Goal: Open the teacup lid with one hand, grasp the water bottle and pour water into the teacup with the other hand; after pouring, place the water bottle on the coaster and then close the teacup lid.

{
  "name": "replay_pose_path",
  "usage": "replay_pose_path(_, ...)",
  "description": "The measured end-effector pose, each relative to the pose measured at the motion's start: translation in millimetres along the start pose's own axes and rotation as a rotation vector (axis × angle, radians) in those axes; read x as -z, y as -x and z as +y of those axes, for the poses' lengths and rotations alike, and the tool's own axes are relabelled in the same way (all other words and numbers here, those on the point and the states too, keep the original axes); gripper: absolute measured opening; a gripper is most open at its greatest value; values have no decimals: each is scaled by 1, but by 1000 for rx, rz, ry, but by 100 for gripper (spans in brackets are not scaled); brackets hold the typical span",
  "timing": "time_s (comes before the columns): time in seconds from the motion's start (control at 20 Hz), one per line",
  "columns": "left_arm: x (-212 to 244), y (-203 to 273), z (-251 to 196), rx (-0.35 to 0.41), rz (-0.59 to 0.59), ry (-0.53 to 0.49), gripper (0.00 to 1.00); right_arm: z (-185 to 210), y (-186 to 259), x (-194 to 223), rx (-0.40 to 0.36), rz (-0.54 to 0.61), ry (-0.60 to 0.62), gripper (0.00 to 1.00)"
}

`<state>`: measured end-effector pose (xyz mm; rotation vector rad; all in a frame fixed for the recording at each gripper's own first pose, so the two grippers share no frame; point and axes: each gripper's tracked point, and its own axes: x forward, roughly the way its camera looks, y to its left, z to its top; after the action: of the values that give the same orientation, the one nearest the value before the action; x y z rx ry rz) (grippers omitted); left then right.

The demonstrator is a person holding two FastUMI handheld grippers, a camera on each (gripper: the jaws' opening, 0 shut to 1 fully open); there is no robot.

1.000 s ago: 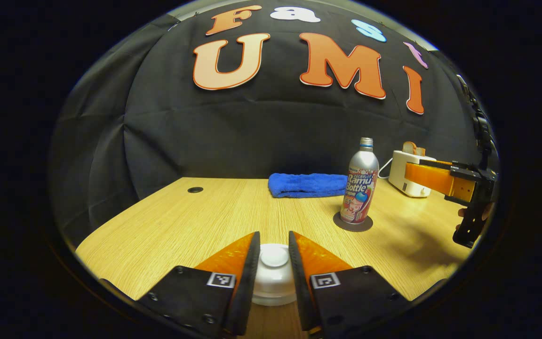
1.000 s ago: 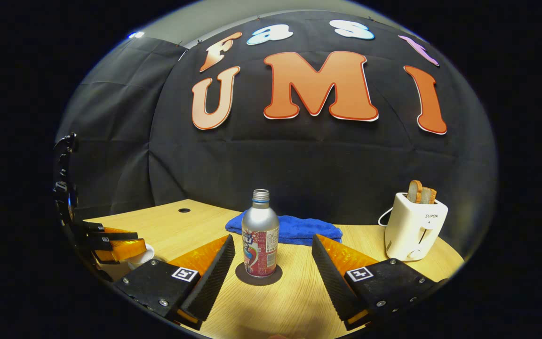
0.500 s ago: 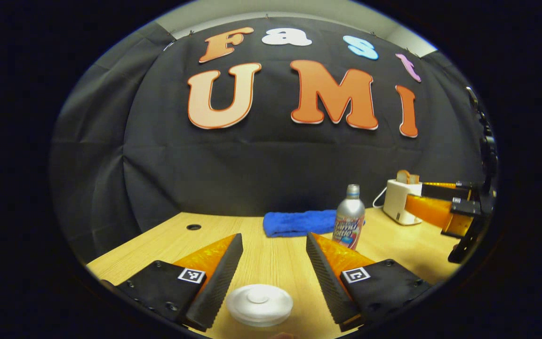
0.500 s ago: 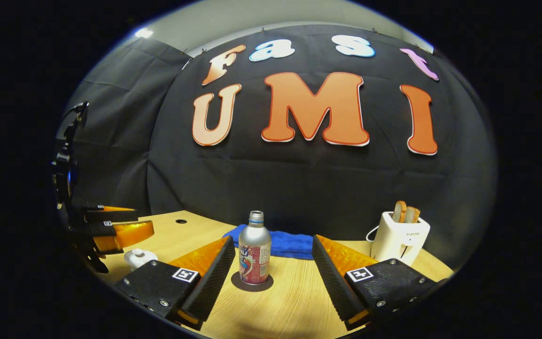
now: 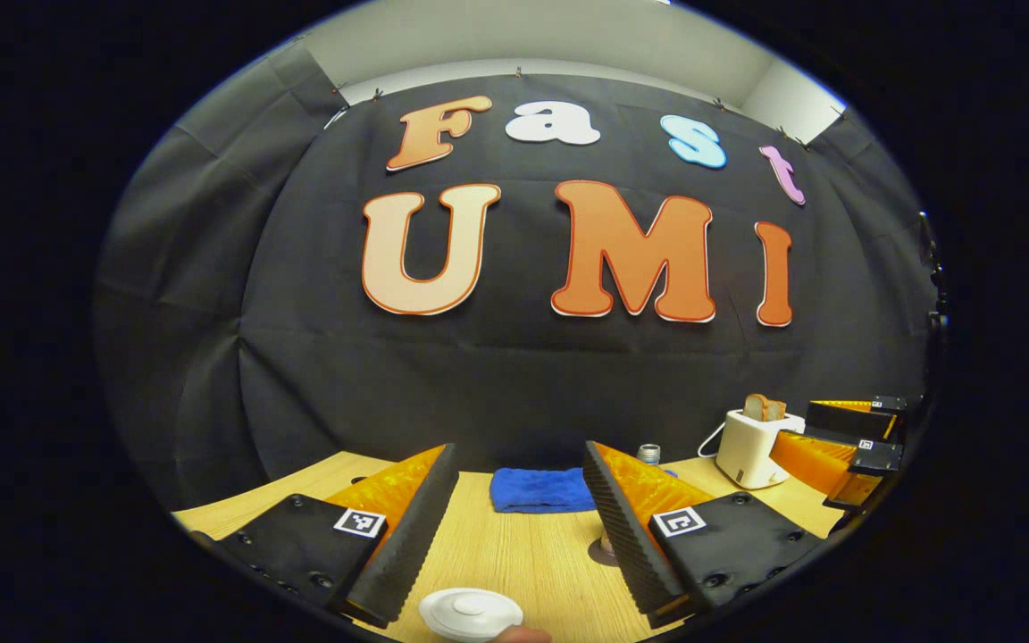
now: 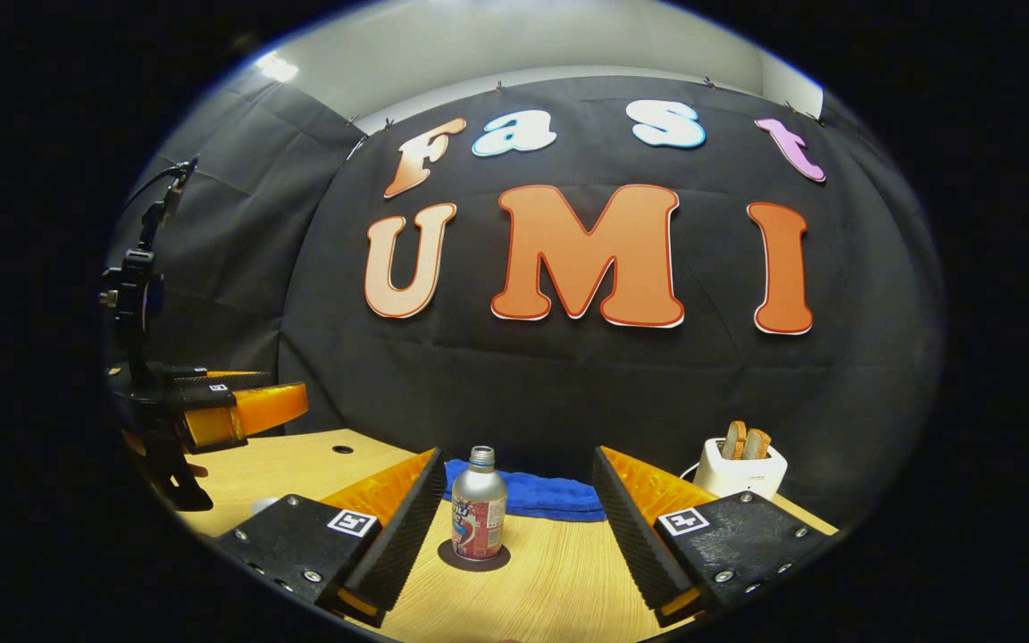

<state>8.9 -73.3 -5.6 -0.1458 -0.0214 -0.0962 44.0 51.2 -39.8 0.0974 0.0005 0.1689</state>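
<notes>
The white teacup lid sits on its cup at the bottom edge of the left gripper view, below and between my left gripper's fingers. My left gripper is open and holds nothing. The silver water bottle stands upright on a dark round coaster, ahead of my right gripper, which is open and apart from it. In the left gripper view only the bottle's cap shows behind a finger. Each gripper appears at the edge of the other's view: the right gripper and the left gripper.
A folded blue towel lies at the back of the wooden table, behind the bottle. A white toaster with bread slices stands at the back right. A small round hole is in the tabletop at the back left.
My left gripper opened off the lid's knob, then rose and drew back; the lid stays on the cup. My right gripper also lifted and backed away from the bottle.
</notes>
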Motion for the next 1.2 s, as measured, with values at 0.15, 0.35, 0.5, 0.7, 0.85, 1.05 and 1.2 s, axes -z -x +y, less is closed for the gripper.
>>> replay_pose_path(0.15,-4,3,3,-6,-16,3,95,2,3,-1,-4,-7,11,99)
replay_pose_path(0.35,4,4,9,-9,-8,7,93,8,6,7,-18,7,5,99)
replay_pose_path(0.5,5,5,13,-11,-4,-1,96,10,5,8,-18,14,-3,99)
replay_pose_path(0.7,4,5,15,-11,-8,-12,93,11,4,3,-20,4,-8,99)
replay_pose_path(0.85,3,2,14,-7,-14,-10,95,10,3,4,-15,5,-3,99)
replay_pose_path(1.05,3,2,12,-3,-9,-16,96,8,4,2,-13,7,-6,100)
replay_pose_path(1.2,2,3,10,2,-8,-17,96,8,-1,-1,-10,-2,1,99)
